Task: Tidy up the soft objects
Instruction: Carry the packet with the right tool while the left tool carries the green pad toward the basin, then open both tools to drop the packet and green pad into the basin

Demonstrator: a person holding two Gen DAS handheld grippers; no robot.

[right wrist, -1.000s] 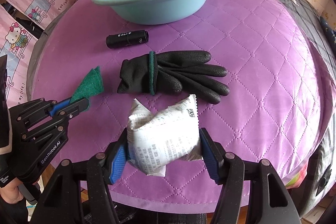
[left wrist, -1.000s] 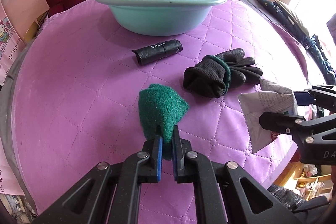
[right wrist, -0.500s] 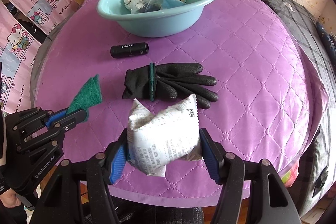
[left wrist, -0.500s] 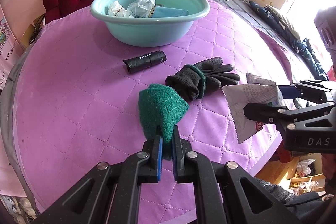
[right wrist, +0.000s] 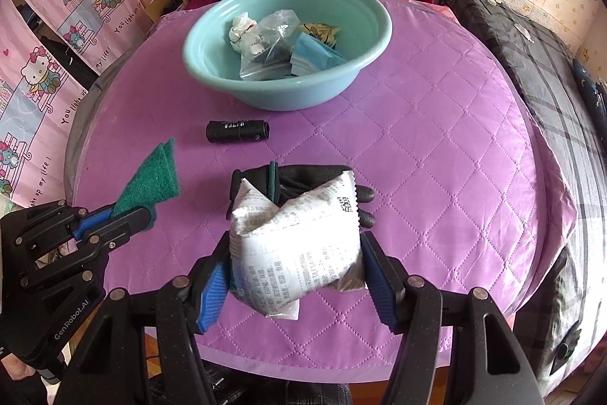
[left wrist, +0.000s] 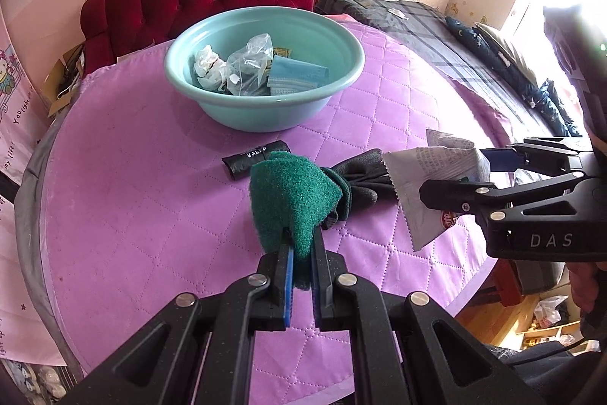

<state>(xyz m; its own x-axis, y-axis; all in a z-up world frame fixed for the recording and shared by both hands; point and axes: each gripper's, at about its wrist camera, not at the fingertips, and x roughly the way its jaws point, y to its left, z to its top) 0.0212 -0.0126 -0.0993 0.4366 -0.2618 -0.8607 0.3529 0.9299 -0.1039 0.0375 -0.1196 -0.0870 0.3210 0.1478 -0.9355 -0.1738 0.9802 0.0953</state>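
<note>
Sponge (left wrist: 292,200) sits pinched in left claw (left wrist: 301,253), packet (right wrist: 296,245) in right claw (right wrist: 297,276).

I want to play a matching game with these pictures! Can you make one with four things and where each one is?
Things:
1. green scouring pad
2. white packet
3. blue face mask
4. black roll

Places:
A. lying on the purple cloth
B. in the teal basin
C. pinched in the left claw
D. squeezed in the right claw

Pairs: 1-C, 2-D, 3-B, 4-A
</note>
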